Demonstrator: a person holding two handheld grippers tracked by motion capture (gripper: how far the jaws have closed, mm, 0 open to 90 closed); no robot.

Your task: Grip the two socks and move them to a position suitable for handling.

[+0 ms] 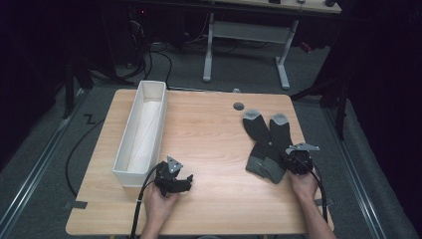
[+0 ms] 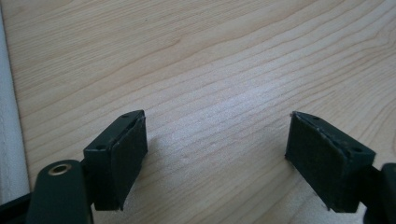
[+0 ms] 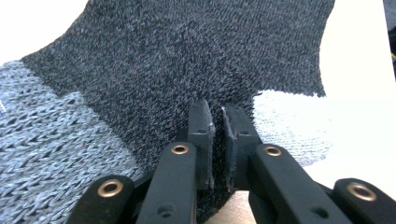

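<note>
Socks pinched by right hand-held gripper; no writing legible.

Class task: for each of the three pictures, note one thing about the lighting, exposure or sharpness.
High view: table lit, room around it nearly black, and the socks soft in detail. Left gripper view: pale sheen on the wood between the open left gripper. Right gripper view: background blown out white, sock knit sharp at the shut right gripper.

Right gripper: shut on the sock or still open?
Shut on sock. In its own view the right gripper has its pads pinched together with the dark sock fabric bunched between them.
</note>
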